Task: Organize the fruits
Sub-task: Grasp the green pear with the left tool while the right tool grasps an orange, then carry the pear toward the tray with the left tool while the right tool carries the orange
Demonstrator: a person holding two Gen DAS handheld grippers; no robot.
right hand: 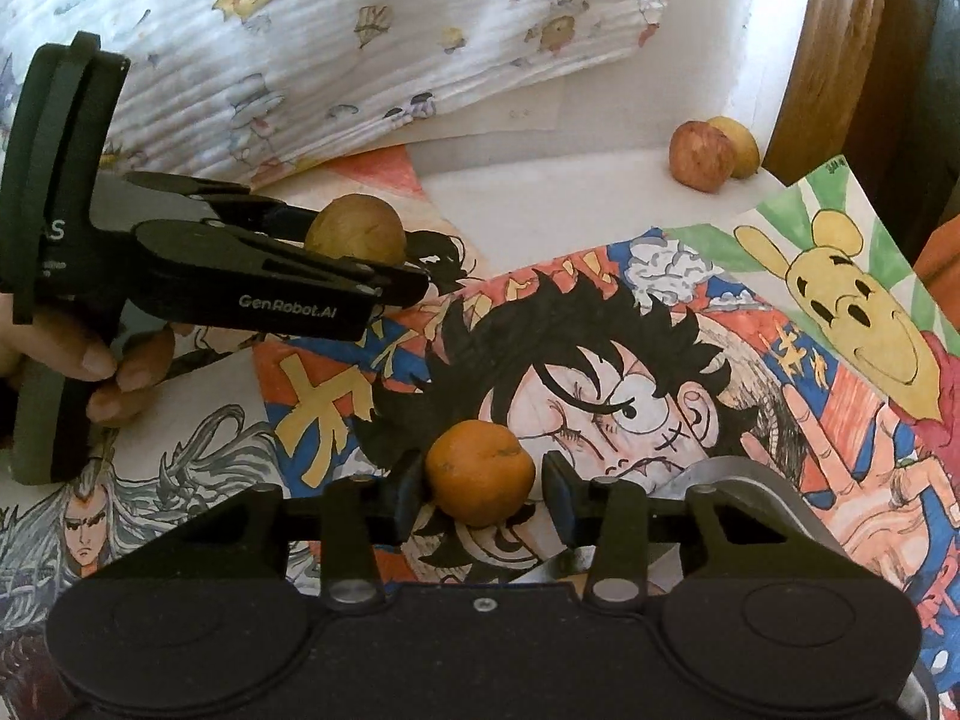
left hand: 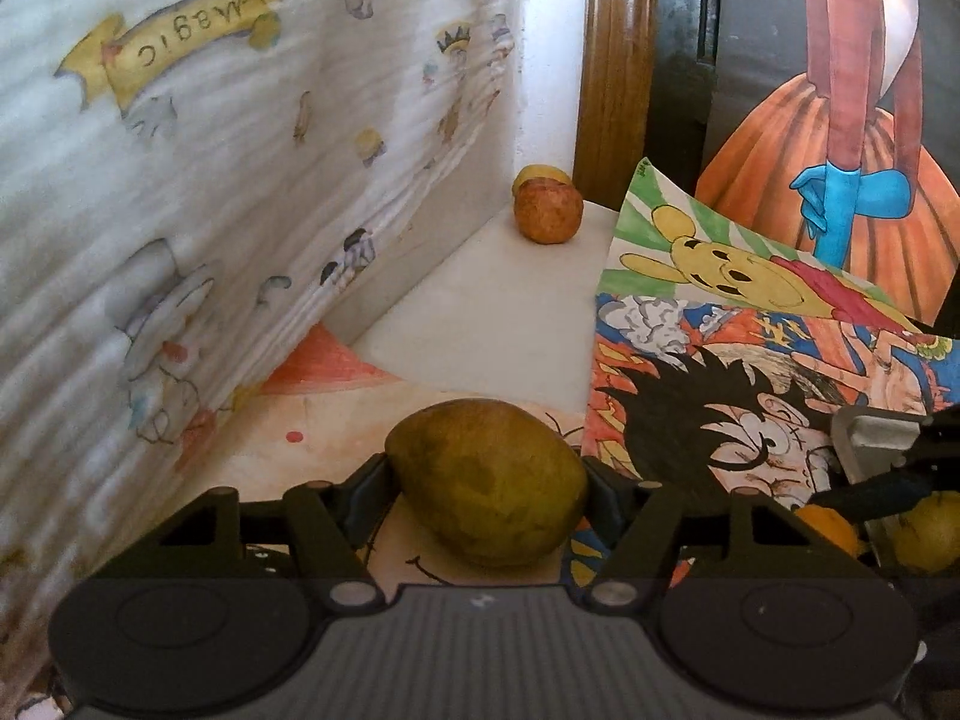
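My left gripper [left hand: 487, 477] is shut on a green-yellow oval fruit [left hand: 480, 492], one pad on each side, just above the drawings. From the right wrist view, the left gripper [right hand: 375, 255] appears at the left with that fruit [right hand: 355, 232], and a hand [right hand: 90, 363] holds it. My right gripper [right hand: 483, 495] is open around an orange [right hand: 480, 468]; the left pad touches it and a small gap shows at the right pad. A red apple [left hand: 547, 215] and a yellow fruit [left hand: 543, 174] sit together in the far corner.
Coloured cartoon drawings [right hand: 630, 372] cover the table. A printed white cloth [left hand: 210, 180] hangs along the left. A wooden post [left hand: 618, 60] stands behind the apple. A grey metal rim [right hand: 750, 489] lies by my right gripper, with another yellowish fruit [left hand: 927, 531] near it.
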